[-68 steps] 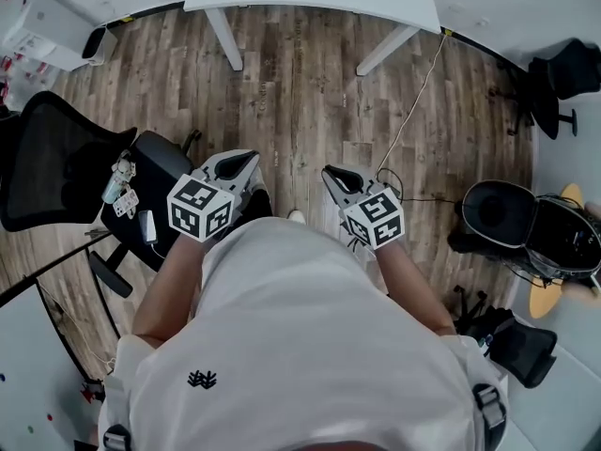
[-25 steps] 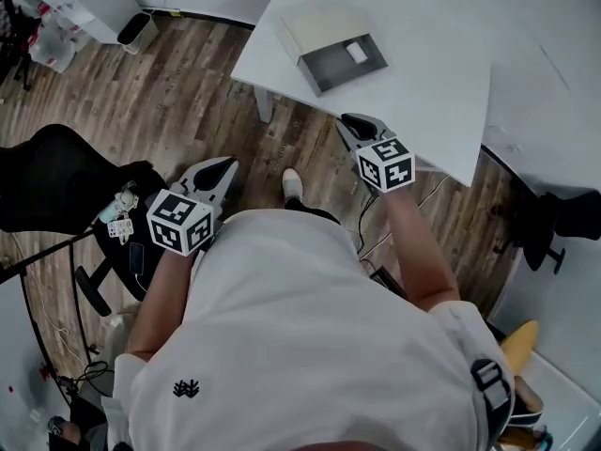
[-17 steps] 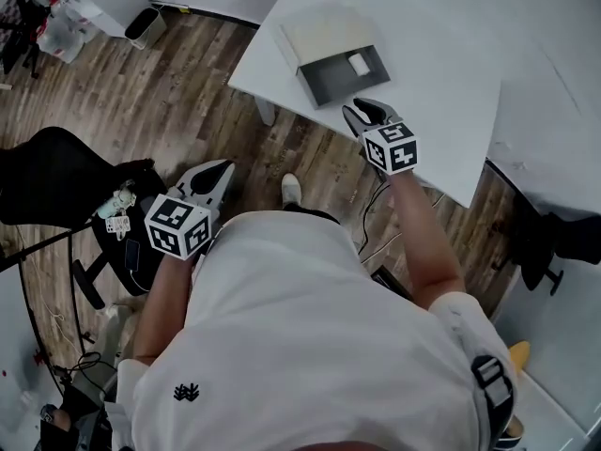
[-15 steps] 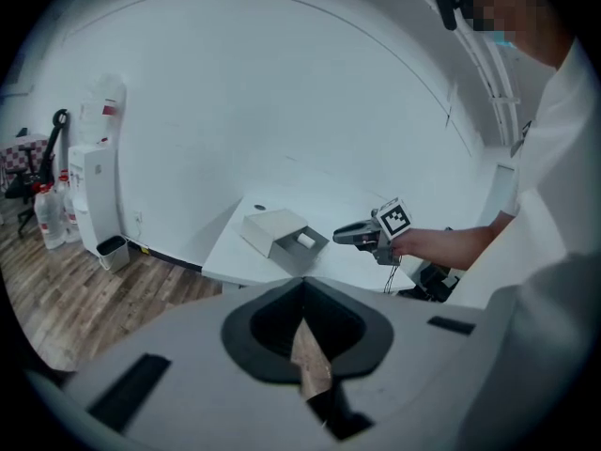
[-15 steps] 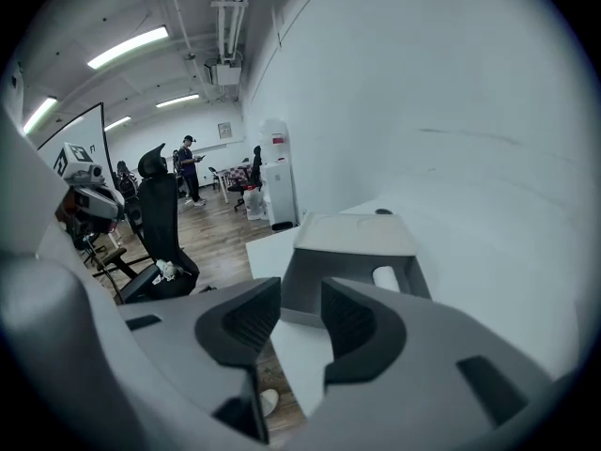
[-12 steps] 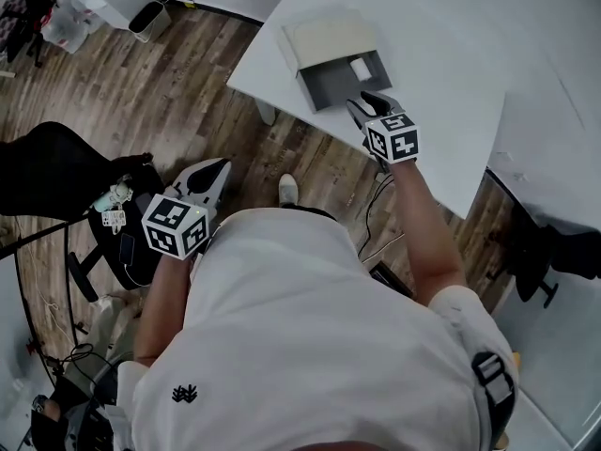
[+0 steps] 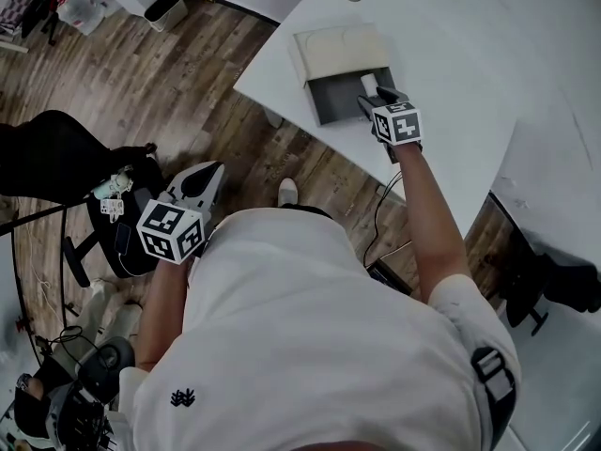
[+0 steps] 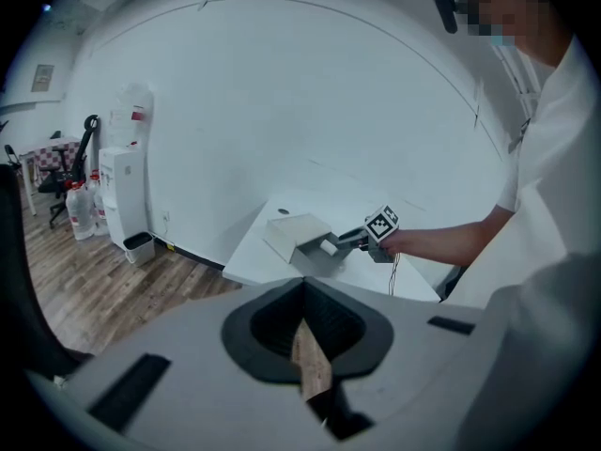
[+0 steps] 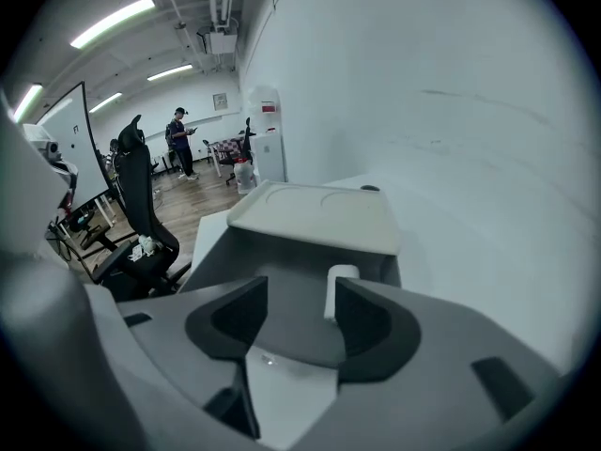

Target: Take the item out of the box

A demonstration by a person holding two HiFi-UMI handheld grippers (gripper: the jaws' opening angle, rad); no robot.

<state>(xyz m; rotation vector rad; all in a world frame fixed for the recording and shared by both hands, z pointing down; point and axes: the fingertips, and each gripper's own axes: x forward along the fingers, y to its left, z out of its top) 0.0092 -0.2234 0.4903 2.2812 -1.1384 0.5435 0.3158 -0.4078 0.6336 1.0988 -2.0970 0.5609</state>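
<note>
An open box [image 7: 349, 94] lies near the corner of the white table [image 7: 451, 45], its cream lid [image 7: 336, 51] folded back behind the grey tray. A small white item [image 7: 369, 85] rests inside the tray. My right gripper [image 7: 377, 100] reaches over the tray's front edge. Its jaws are opening, and the item [image 9: 339, 287] lies between them close to the right finger [image 9: 371, 322], not pressed. My left gripper [image 7: 210, 170] hangs low over the wooden floor, away from the table, shut and holding nothing. The left gripper view [image 8: 303, 286] shows the box [image 8: 302, 242] and the right gripper [image 8: 360, 238] from afar.
A black office chair [image 7: 52, 163] and a stool with small items [image 7: 117, 191] stand on the floor to the left. A bin [image 7: 169, 7] sits by the wall. A cable [image 7: 380, 216] hangs under the table. Several people stand far off [image 9: 180, 139].
The view has moved from open floor to the table. My right gripper has reached forward to the box and opened its jaws around the white item. The left gripper stayed low.
</note>
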